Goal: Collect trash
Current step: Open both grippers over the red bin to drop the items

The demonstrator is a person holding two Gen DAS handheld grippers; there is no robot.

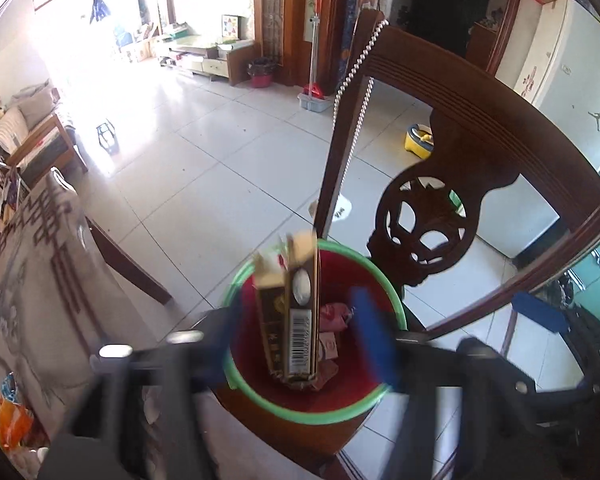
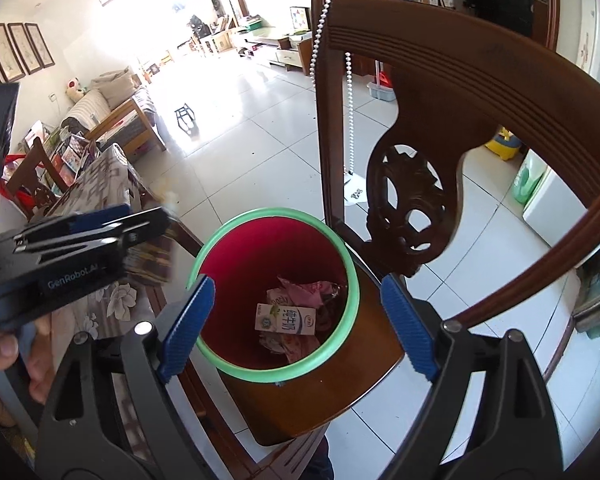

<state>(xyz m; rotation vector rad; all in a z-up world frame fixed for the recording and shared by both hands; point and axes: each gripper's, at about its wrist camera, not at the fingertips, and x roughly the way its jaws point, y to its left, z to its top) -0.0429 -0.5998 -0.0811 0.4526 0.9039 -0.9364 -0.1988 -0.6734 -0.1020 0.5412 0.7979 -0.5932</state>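
Over the red bin (image 1: 340, 280) on the wooden chair (image 1: 480, 128), your left gripper (image 1: 300, 336) stood released, a gold carton (image 1: 296, 320) loose between its jaws. Your right gripper (image 2: 300, 328) gaped empty above trash (image 2: 296, 312) inside; the table (image 1: 32, 264) crowded your left.

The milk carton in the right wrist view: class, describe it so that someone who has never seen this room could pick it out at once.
Find the dark carved wooden chair; on its seat stands a red bin with a green rim. Inside it, among crumpled pink and brown wrappers, lies the milk carton. It is the only flat white box there, with blue print on its face.
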